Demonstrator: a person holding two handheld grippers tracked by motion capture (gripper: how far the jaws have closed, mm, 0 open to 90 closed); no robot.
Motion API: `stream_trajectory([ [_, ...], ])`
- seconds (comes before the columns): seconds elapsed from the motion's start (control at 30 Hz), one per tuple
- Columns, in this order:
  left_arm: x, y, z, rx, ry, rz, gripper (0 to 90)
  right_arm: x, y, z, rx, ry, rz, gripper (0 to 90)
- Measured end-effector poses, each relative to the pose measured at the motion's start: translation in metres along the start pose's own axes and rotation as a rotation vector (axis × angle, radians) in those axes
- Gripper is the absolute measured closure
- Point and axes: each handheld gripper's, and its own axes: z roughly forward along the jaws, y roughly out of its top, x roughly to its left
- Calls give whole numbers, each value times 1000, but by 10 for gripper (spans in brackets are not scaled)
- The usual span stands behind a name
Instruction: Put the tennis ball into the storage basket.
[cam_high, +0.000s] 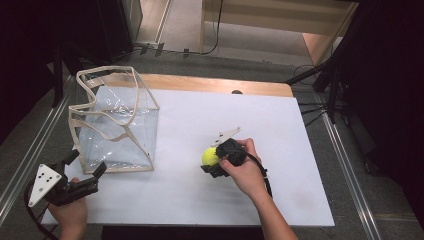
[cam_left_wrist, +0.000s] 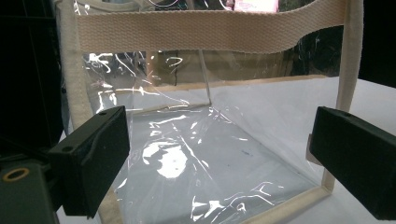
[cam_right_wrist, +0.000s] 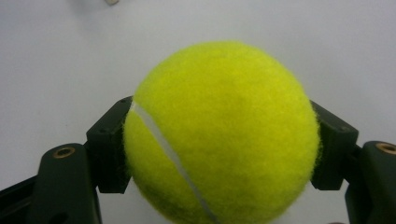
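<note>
A yellow-green tennis ball (cam_high: 209, 156) sits mid-table, clamped between the black jaws of my right gripper (cam_high: 212, 161); in the right gripper view the ball (cam_right_wrist: 222, 135) bulges between both jaws with the gripper (cam_right_wrist: 219, 149) shut on it. A clear plastic bag with cream webbing trim (cam_high: 116, 120) stands upright at the table's left, its top open. My left gripper (cam_high: 86, 164) hovers just in front of the bag's near lower corner, open. In the left gripper view the bag (cam_left_wrist: 205, 116) lies directly ahead between the spread jaws of that gripper (cam_left_wrist: 219, 161).
A white sheet (cam_high: 280, 165) covers the wooden table (cam_high: 215, 85). Metal rails (cam_high: 345, 165) run along both sides of the table. Dark stands and cables (cam_high: 325, 85) crowd the far right.
</note>
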Motion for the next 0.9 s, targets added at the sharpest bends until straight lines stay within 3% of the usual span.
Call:
stream_trajectory([
  [0.9,0,0,0,-5,-4,-3,53,13,47,32,-5,55,-62,235],
])
